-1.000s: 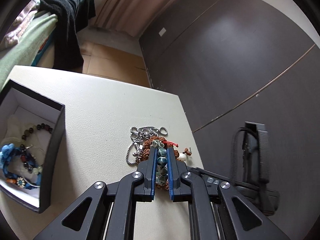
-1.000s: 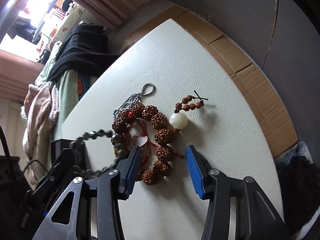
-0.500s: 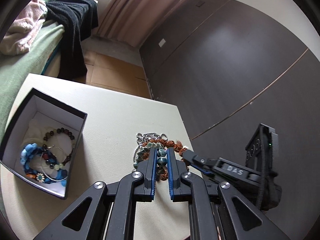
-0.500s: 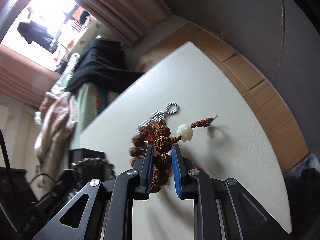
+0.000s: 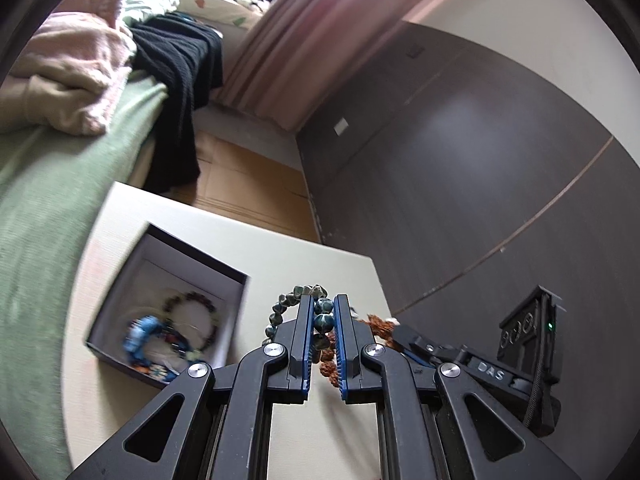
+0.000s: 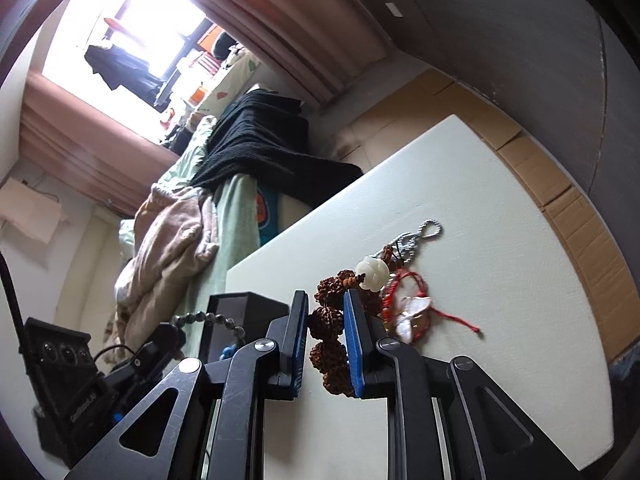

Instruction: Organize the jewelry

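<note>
My left gripper (image 5: 323, 308) is shut on a dark green-blue stone bead bracelet (image 5: 294, 300) and holds it above the white table, just right of the open black jewelry box (image 5: 116, 300). The box holds a blue bracelet (image 5: 138, 338) and a dark bead bracelet (image 5: 192, 316). My right gripper (image 6: 325, 304) is shut on a brown rudraksha bead bracelet (image 6: 326, 320) with a white bead (image 6: 373, 273), lifted off the table. A silver ball chain (image 6: 416, 236) and a red cord with a shell charm (image 6: 412, 314) lie on the table beyond it.
The white table (image 6: 500, 280) ends near a dark wardrobe (image 5: 460, 184) and cardboard on the floor (image 5: 244, 168). A bed with a green cover (image 5: 48, 184), pink clothes and a black garment (image 5: 180, 64) lies to the left. The box also shows in the right wrist view (image 6: 240, 304).
Both grippers have lifted their bracelets off the table. My right gripper closed on the brown bracelet. My left gripper has moved left toward the box.
</note>
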A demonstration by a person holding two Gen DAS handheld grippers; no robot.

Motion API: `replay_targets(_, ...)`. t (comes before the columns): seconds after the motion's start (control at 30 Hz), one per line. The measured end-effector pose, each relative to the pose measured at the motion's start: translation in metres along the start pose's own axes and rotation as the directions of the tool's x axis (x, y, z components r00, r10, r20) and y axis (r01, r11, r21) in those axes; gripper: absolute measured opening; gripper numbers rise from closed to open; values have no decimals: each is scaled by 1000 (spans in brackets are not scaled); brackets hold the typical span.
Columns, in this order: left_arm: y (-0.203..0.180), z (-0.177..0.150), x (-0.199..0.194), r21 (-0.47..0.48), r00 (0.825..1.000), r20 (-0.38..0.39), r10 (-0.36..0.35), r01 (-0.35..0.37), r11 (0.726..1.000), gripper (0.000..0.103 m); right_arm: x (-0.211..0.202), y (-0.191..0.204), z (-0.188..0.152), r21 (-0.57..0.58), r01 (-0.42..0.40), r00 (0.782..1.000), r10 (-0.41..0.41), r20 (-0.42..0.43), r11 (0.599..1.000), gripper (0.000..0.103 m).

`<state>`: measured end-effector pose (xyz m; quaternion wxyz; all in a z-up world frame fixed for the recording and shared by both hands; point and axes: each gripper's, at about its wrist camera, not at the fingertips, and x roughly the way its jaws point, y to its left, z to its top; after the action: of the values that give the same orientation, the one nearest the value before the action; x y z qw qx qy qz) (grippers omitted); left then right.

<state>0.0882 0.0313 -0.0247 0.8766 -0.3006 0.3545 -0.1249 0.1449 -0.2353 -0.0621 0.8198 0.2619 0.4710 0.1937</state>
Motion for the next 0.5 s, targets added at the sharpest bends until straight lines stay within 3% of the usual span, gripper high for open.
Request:
replay_targets(0.23,27,11,-11,-57,999,37,30,-28,998,11,4,28,-9,-56,-60,998,60,3,997,19)
replay_targets(0.3,28,16,-13,-56,999,28,32,-31,998,24,5,34,-11,-66,-70,998,71,3,995,19)
replay_targets(0.4,33,19,-22,-68,996,79,48,-43,997,81,7,42,-14,-76,-103,995,103,3,992,19)
replay_targets(0.5,41,22,-37,-86,989,138,53,-41,995,86,10,51,-17,-88,-134,991,135,5,987,19)
